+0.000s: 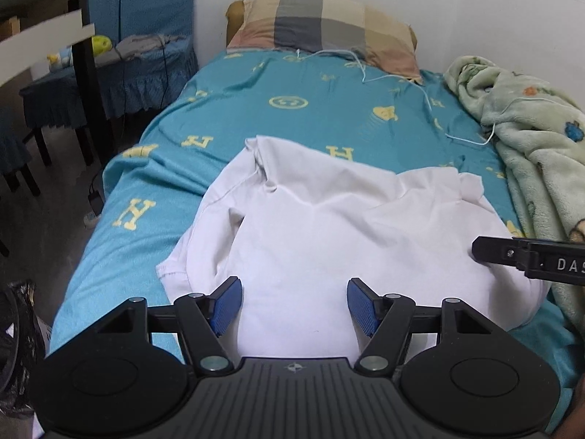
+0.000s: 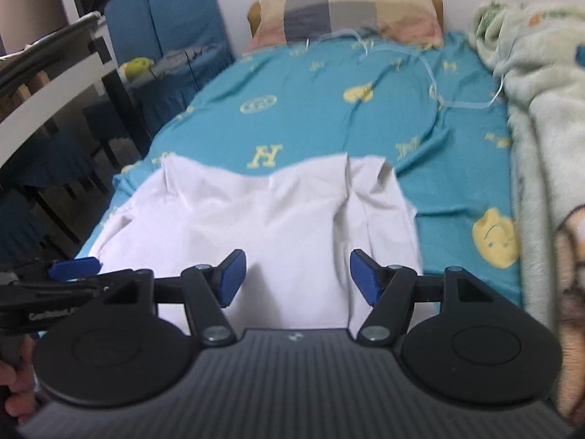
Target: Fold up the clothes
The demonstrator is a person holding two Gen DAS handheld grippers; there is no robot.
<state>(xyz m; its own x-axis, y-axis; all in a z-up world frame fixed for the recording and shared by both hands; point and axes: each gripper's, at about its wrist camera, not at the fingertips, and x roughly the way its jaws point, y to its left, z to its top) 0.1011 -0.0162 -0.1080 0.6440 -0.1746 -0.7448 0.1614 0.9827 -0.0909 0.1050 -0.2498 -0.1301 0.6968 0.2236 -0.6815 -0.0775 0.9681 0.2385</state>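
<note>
**White shirt on the bed, both grippers wide open over it**

Teal bedsheet with yellow H's and smiley prints covered the whole bed, and a checked pillow sat up at the head against the white wall. Along the right side a pale green fleece blanket was bunched up, with a thin white cable snaking from near the pillow across the sheet to it. Off to the left stood a chair with a blue ruffled cover.

A white garment lay rumpled on the near end of the bed, partly folded over itself, with one edge sticking out on the left side.

The left gripper had its jaws spread wide, holding nothing. White cloth filled the gap between the blue pads, but I couldn't tell whether the pads touched it or just hovered above it.

Same story with the right gripper: jaws well apart, nothing pinched. From its camera, the garment's right-hand folded edge ran near the right pad, and most of the cloth spread away to the left. That view was a bit blurry.

The right gripper's finger also poked in from the right edge of the left camera's view, over the cloth's right side.
</note>
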